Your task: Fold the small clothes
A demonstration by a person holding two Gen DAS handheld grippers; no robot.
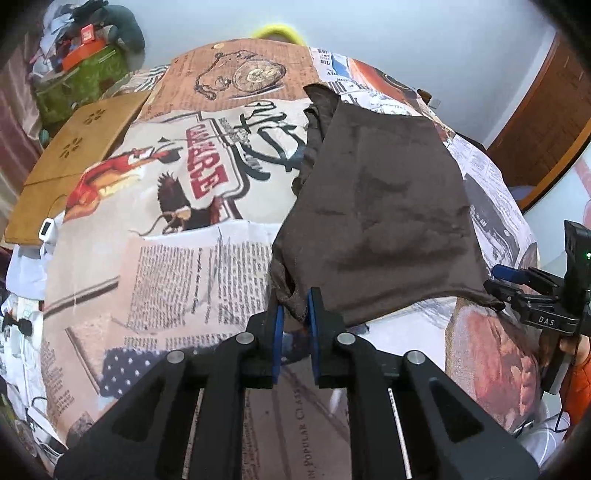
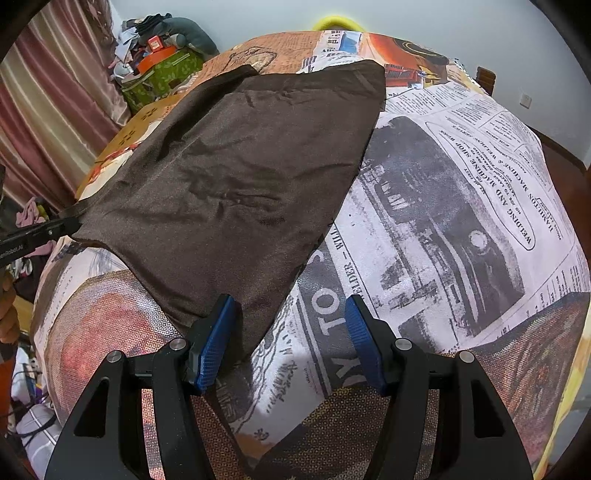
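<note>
A dark brown garment [image 1: 384,206] lies spread on the newspaper-print tablecloth [image 1: 192,273]. My left gripper [image 1: 295,314] is shut on its near left corner, with cloth pinched between the blue pads. In the right wrist view the same garment [image 2: 236,184] fills the left half. My right gripper [image 2: 291,332] is open, its left pad [image 2: 214,343] touching the garment's near right corner, nothing held. The right gripper shows in the left wrist view [image 1: 495,295] at the garment's near right corner, and the left gripper shows in the right wrist view [image 2: 70,225] at the far left corner.
A wooden board [image 1: 77,162] lies at the table's left side. A green box with clutter [image 2: 162,74] stands at the back left by a curtain [image 2: 48,92]. A yellow object [image 1: 280,33] sits beyond the far table edge. A wooden door [image 1: 546,118] is at right.
</note>
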